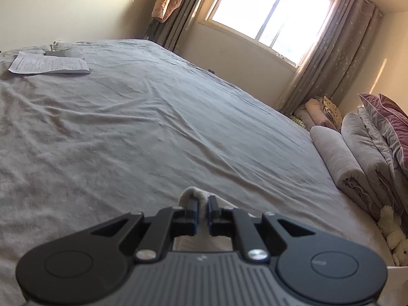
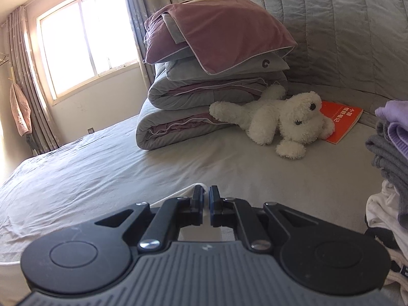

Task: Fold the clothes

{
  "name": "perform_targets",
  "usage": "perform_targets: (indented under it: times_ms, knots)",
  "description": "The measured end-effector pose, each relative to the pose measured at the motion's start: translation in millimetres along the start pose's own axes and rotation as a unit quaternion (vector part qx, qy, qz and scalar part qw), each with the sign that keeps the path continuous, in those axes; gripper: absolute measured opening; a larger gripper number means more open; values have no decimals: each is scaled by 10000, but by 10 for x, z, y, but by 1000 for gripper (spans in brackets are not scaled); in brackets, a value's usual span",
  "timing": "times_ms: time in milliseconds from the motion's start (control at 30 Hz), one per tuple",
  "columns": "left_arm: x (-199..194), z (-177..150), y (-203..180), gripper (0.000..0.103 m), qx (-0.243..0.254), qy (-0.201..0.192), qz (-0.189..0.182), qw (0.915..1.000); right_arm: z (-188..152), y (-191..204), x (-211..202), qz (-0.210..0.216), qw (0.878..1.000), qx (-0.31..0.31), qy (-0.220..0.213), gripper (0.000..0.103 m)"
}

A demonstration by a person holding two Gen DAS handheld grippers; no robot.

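Facing orange book [image 2: 340,122], characters unreadable

On the bed [image 2: 102,168], a plush dog [image 2: 278,122] lies between stacked quilts [image 2: 204,97] and a book [image 2: 341,122], before the headboard [image 2: 344,30].

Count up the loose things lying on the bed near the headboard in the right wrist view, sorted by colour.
White: 1, fluffy white plush dog
Orange: 1, thin orange paperback book
Grey and mauve: 1, stack of folded quilts and pillows
Total: 3
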State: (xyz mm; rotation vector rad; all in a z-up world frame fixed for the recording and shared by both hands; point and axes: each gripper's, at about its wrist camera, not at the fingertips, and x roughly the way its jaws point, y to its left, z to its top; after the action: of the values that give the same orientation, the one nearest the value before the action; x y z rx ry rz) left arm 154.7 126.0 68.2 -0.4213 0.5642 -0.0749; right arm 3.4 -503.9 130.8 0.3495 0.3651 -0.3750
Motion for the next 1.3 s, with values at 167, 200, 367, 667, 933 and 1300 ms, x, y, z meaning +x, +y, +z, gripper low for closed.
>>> perform_targets:
  times_ms: [167, 200, 367, 667, 933, 1300]
  knots:
    - [10, -16, -27, 7, 126, 72, -24, 9999, 9, -45, 18, 8, 10000, 72, 66, 6]
    - [-10, -17, -40, 7, 172, 61, -44, 9998, 11, -62, 16, 17, 9999, 109, 88, 6]
    - [-158, -30, -81, 7, 393, -3, -201, 9990, -12, -206, -8, -18, 9990, 313, 319, 6]
    - [-629, -225, 26, 7, 819, -32, -460, 9956, -217, -458, -221, 1, 9944, -75, 1052, 6]
    - [-1080, -591, 203, 8, 1088, 28, -599, 9923, -477, -730, -777, 437, 9886, -475, 1362, 6]
    - [-1368, -808, 438, 8, 1250, 231, -664, 9897, -953, -949, -1444, 861, 9781, -788, 1721, 6]
